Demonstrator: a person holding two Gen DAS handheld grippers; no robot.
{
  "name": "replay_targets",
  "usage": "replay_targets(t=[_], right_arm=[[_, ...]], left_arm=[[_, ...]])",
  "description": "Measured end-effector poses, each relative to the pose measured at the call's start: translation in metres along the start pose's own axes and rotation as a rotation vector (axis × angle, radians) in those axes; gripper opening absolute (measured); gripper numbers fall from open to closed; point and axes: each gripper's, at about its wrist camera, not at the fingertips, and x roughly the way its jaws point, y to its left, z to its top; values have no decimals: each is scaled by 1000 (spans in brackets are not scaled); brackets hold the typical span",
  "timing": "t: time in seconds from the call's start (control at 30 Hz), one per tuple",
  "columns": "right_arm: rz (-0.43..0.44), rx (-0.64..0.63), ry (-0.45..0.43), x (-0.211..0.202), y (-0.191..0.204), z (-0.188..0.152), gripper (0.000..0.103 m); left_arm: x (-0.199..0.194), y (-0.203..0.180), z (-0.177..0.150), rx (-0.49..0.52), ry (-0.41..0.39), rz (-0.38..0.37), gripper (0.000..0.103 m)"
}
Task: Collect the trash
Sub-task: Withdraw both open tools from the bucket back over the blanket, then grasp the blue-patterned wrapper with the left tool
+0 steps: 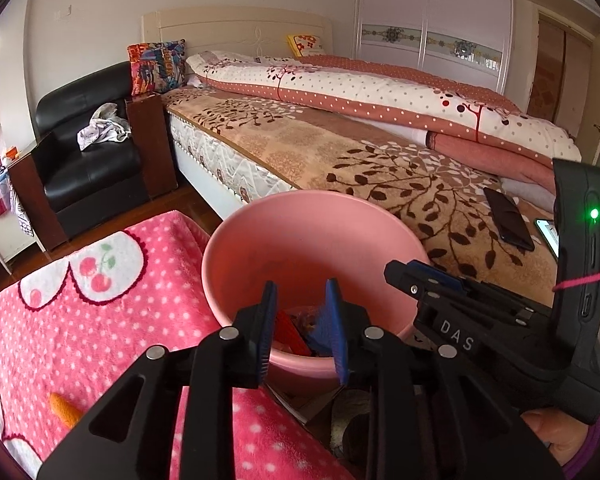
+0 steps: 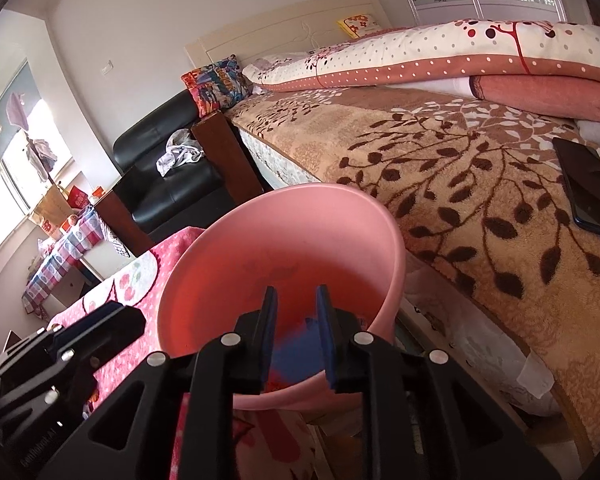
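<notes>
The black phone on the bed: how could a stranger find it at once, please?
Start at the wide bed with its brown leaf-patterned plush blanket. Follow the blanket toward the foot end, below the rolled pink polka-dot quilt. The flat, glossy black rectangular phone lies there, the only dark, smooth thing on the fuzzy cloth.

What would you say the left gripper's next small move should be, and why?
Probably swing left toward the orange scrap on the pink blanket: the left gripper hangs open and empty over the pink bin, which already holds wrappers.
</notes>
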Motion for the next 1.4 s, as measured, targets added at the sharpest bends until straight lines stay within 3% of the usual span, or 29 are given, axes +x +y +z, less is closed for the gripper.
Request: replay_targets(t=[0.33, 0.67, 1.1, 1.4], right_arm=[[42, -67, -7, -28, 24, -13, 22], [121, -119, 38, -49, 70, -47, 27], [197, -192, 113, -51, 125, -82, 27], [222, -248, 126, -46, 154, -89, 27]], left_arm=[[-35, 10, -19, 5, -21, 61, 25], [-73, 49, -54, -23, -1, 132, 25], [-111, 110, -84, -113, -11, 111, 25], [-124, 151, -107, -35, 18, 165, 25]])
